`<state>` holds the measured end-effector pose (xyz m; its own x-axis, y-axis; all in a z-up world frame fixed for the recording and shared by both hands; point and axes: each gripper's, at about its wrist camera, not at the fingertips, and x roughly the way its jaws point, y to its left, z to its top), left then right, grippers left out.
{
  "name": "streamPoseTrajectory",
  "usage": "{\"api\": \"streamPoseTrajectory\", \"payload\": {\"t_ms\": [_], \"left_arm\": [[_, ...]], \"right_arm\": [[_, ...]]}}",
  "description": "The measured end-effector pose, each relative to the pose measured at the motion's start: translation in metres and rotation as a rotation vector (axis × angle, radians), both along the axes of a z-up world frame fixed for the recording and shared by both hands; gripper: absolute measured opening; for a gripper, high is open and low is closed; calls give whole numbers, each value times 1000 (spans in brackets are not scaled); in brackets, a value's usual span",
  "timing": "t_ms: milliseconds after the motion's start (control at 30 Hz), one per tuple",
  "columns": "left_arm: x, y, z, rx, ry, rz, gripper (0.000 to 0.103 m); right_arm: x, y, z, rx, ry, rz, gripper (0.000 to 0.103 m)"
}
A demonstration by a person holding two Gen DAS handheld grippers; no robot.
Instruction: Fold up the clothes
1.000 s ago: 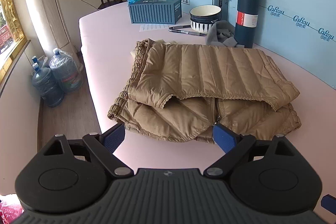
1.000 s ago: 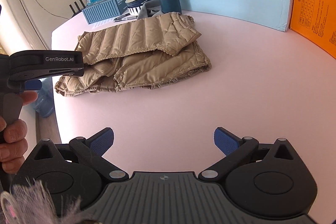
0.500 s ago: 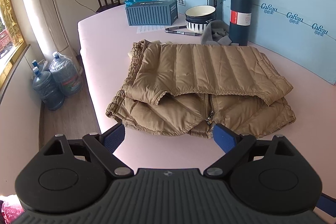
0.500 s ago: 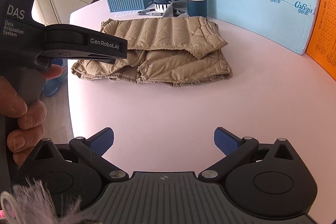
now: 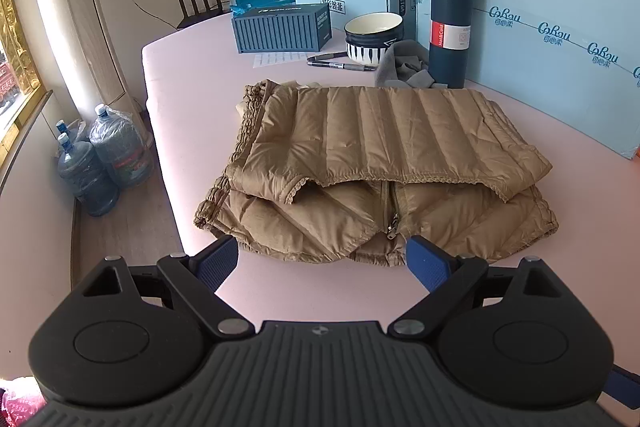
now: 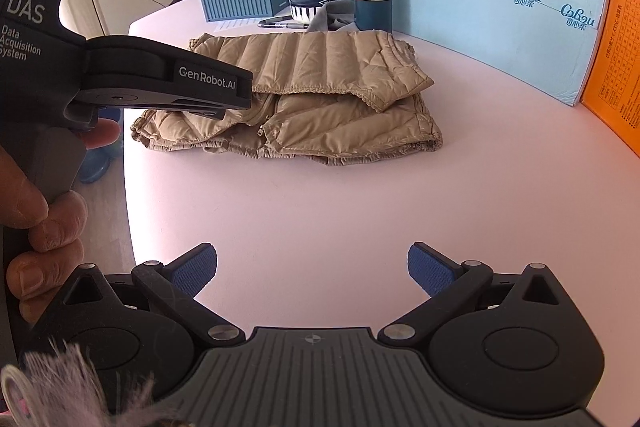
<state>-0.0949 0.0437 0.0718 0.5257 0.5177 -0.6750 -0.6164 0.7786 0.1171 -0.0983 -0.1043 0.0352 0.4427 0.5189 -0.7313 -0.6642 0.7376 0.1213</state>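
Left gripper: fingers spread wide, holding nothing, poised just short of the near hem of the tan puffer jacket. The jacket lies folded on the pink tabletop, upper layer doubled over the zipped lower one. Beyond it, left to right: ribbed blue box, striped bowl, two pens, grey cloth, dark flask. Right gripper: also wide open and empty, over bare tabletop, well apart from the jacket.
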Motion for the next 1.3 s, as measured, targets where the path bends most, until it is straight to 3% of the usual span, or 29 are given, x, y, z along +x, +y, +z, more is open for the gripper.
{"api": "streamPoseTrajectory", "payload": {"t_ms": [1300], "left_arm": [[22, 11, -9, 17, 48, -44, 90]], "right_arm": [[16, 15, -14, 0, 68, -34, 103]]}}
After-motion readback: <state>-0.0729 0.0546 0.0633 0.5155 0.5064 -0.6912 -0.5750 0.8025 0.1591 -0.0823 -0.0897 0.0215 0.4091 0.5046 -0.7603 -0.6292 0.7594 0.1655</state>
